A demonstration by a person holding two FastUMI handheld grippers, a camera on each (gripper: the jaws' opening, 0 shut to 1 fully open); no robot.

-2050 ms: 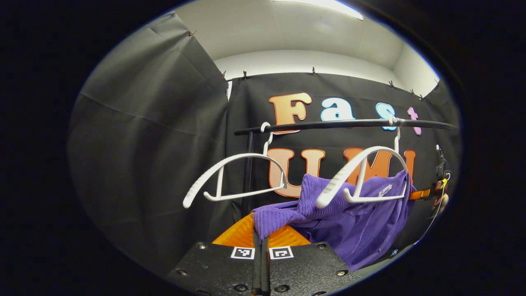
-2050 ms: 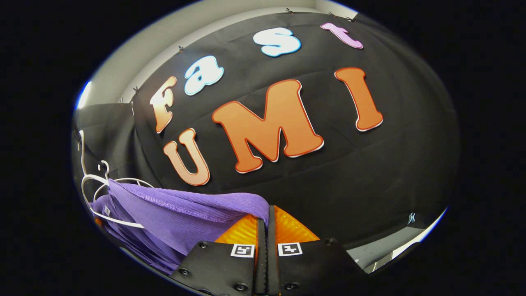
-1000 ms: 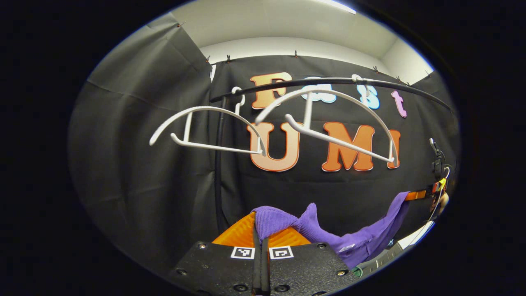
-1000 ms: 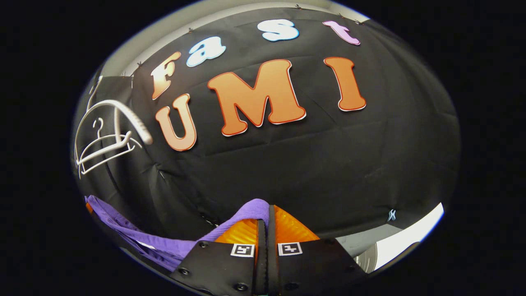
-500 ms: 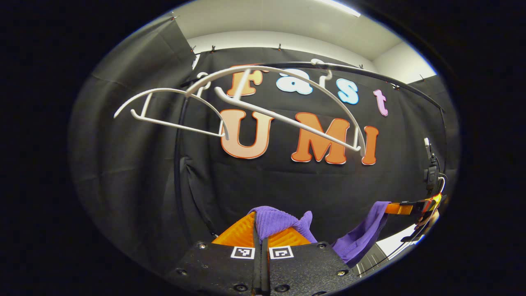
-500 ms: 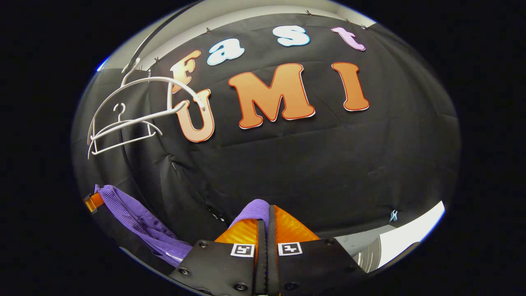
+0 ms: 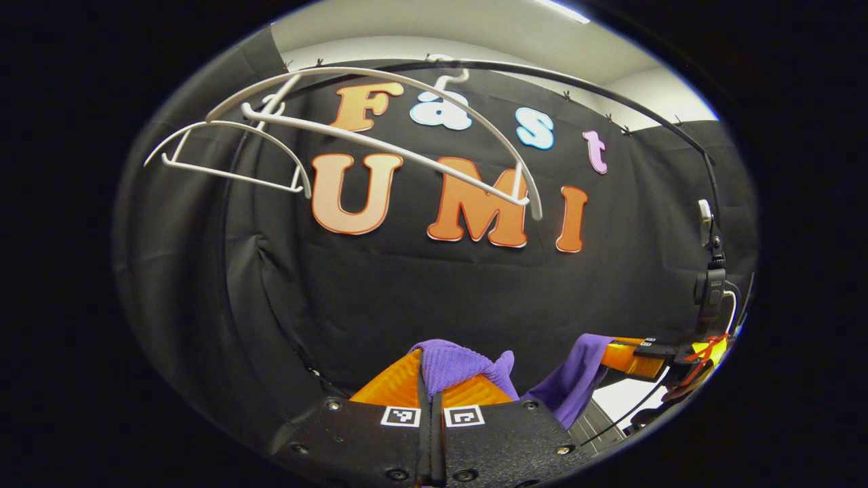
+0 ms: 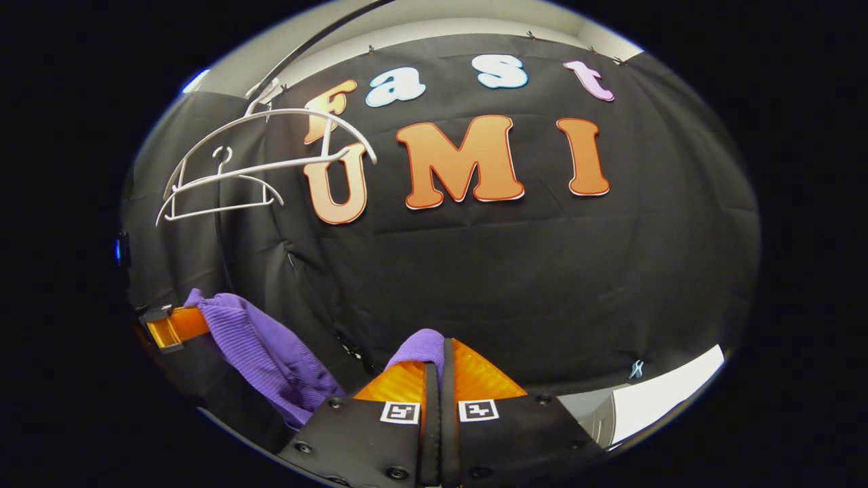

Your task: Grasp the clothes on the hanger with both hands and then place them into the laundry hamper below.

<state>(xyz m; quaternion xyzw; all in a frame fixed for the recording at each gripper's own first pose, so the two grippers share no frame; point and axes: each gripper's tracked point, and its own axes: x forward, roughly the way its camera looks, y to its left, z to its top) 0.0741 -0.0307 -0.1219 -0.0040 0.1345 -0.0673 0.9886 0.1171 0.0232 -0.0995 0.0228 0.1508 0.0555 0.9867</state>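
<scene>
Purple knitted garment (image 7: 453, 358), held off the hangers and slung between the two tools below the rail. In the left gripper view, the left tool (image 7: 430, 396) has its two fingers pressed together on a bunched fold of the garment, which bulges out above the fingertips. Farther to the right of that fold, a second part of the garment (image 7: 571, 385) hangs from the right tool (image 7: 627, 357), with cables trailing beside it. In the right gripper view, the right tool (image 8: 435, 379) likewise pinches a fold of the purple garment (image 8: 422, 347) between closed fingers; to the left of that fold, the left tool (image 8: 178, 325) grips a ribbed portion that droops downward (image 8: 268, 352). Two white hangers, both bare, hang on the dark rail (image 7: 597, 85) well above the garment: the nearer hanger (image 7: 400, 146) and the farther hanger (image 7: 227, 152), left of the nearer one. A pale strip of floor (image 8: 661, 393) appears low to the right of the right tool; the hamper cannot be made out.
</scene>
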